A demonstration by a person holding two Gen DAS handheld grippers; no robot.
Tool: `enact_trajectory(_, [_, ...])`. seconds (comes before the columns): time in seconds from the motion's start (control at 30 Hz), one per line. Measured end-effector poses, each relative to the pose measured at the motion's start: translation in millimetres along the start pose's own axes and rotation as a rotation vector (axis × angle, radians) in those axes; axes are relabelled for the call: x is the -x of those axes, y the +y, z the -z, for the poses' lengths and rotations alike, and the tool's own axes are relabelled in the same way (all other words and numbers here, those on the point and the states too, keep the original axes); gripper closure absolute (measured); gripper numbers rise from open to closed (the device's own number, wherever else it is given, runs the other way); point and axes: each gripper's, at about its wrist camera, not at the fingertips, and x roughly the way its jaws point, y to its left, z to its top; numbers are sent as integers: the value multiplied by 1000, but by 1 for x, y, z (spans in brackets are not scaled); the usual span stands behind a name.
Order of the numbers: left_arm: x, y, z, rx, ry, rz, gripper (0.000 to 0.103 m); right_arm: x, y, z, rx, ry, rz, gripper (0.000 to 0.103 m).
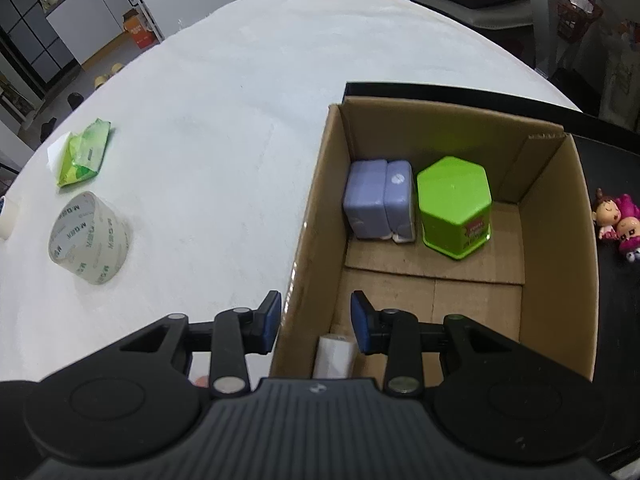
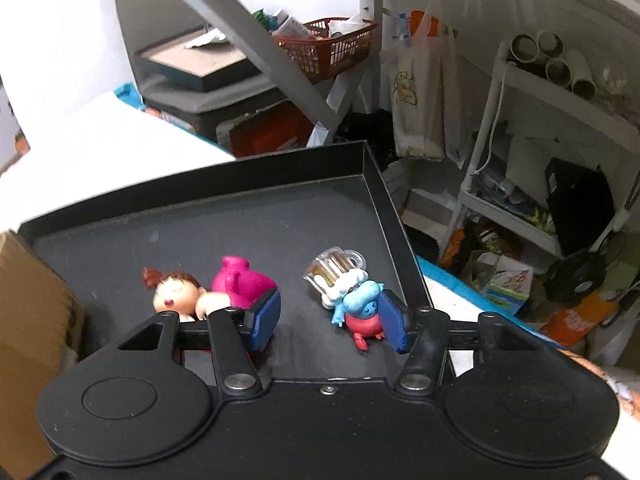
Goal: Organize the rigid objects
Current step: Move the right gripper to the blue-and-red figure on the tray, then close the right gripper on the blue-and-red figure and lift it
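My left gripper (image 1: 316, 320) hangs open over the left wall of a cardboard box (image 1: 556, 248), one finger outside and one inside. In the box stand two purple-blue packs (image 1: 378, 204) and a green hexagonal tub (image 1: 454, 208); a white roll (image 1: 334, 354) lies under the gripper. My right gripper (image 2: 328, 320) is open and low over a black tray (image 2: 200, 232). A small blue-and-red figurine with a clear mug (image 2: 352, 300) lies between its jaws, against the right pad (image 2: 390, 322). A pink doll pair (image 2: 208, 292) lies by the left finger.
On the white tablecloth to the left lie a clear tape roll (image 1: 90, 238) and a green packet (image 1: 84, 152). The dolls (image 1: 618, 224) sit on the tray right of the box. Shelves, a red basket (image 2: 332, 48) and clutter stand beyond the tray's far corner.
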Motion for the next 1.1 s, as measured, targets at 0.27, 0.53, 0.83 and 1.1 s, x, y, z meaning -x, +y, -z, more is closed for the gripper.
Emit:
enact_trajectory(0.27, [4,6,6,-3,-8,33,67,2,-1,6,-4,55,-41,78])
enact_trajectory(0.53, [2,14,11,10,5,83,67,27,1,12,13,45,-60,84])
enact_trajectory(0.83, [0,27,14,19,10,132,67,58,10,4,19,10,-90,90])
enact_trajectory(1.1, [-4,39,16,49,3,193,67,82,28,1,30,-14,-108,91])
